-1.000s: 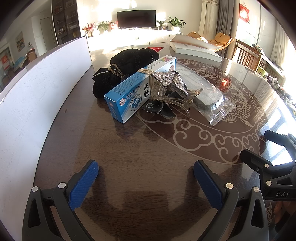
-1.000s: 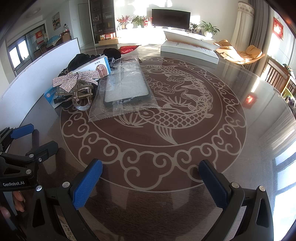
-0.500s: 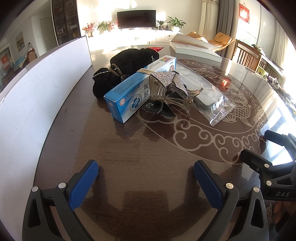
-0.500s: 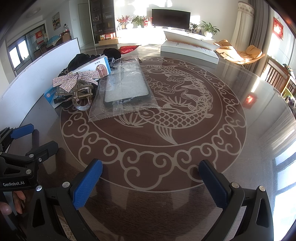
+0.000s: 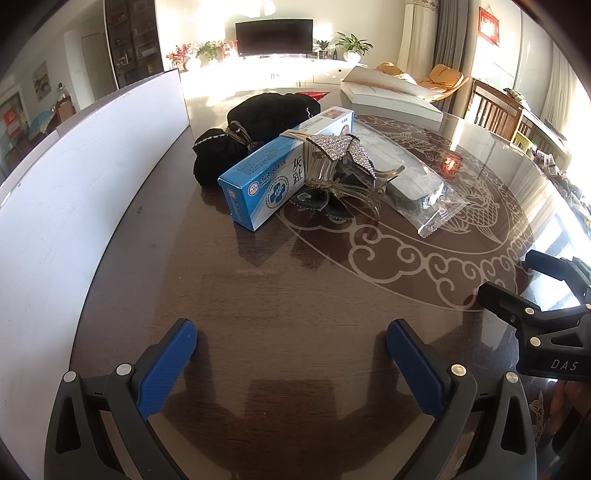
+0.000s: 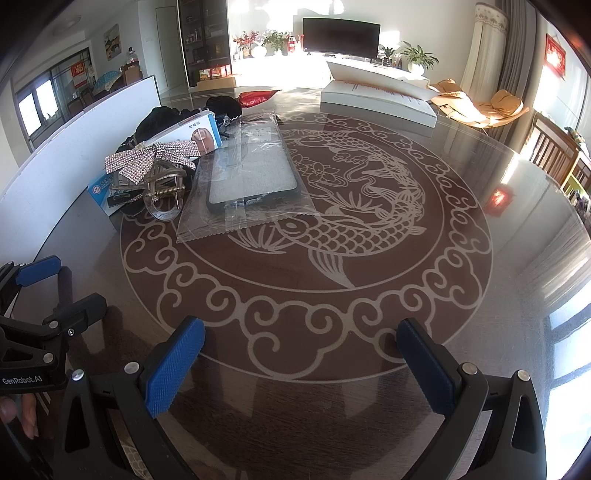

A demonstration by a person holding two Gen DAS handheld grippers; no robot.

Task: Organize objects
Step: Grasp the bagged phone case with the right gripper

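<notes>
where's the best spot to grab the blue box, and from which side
Probably the near free end of the blue box, with the left gripper, jaws across its long side faces. The far half is covered by the sparkly hair clip and backed by the black pouch.

Dark glossy table bearing a pale inlaid fish medallion ringed by cloud scrolls. A white upright board stands along the table's left edge. At the far edge lies a flat white box. Beyond the table: a dark television on a low white cabinet, flanked by potted plants; a dark shelving unit to the left; wooden chairs at right; an orange lounge chair near pale curtains
</notes>
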